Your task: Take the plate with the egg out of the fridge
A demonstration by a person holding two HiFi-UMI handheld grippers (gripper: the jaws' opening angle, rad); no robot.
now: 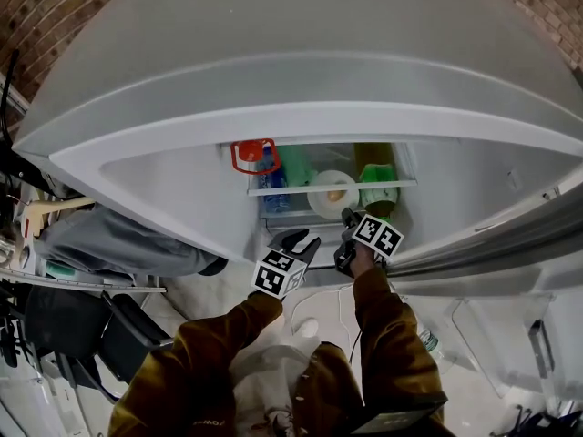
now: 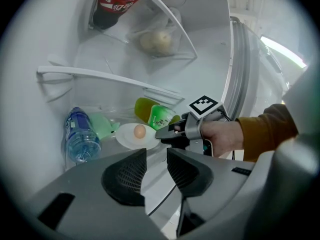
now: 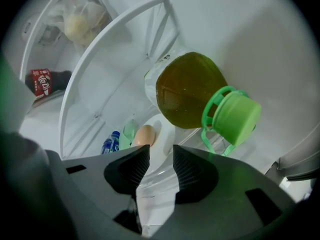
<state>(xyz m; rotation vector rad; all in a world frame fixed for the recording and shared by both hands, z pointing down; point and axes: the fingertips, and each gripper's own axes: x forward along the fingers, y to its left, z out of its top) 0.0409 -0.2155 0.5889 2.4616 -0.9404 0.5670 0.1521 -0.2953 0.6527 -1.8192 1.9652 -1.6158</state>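
A white plate [image 1: 321,198] carrying one brown egg [image 1: 336,194] rests on a lower fridge shelf. In the left gripper view the plate [image 2: 129,139] and its egg [image 2: 139,131] lie ahead. My right gripper [image 2: 161,133] reaches in from the right, its tips at the plate's near rim. The right gripper view has the egg [image 3: 144,135] and the plate [image 3: 165,129] just beyond my right gripper [image 3: 161,160], jaws open, white rim showing in the gap. My left gripper [image 2: 156,163] is open and empty, held back outside the shelf [image 1: 301,242].
A green-capped bottle of yellow liquid [image 3: 192,91] lies right beside the plate. A water bottle [image 2: 79,136] and a green packet [image 2: 102,125] lie left of it. Higher shelves hold a cola bottle [image 2: 112,4] and a bagged item [image 2: 155,41]. The fridge door [image 1: 492,253] stands at right.
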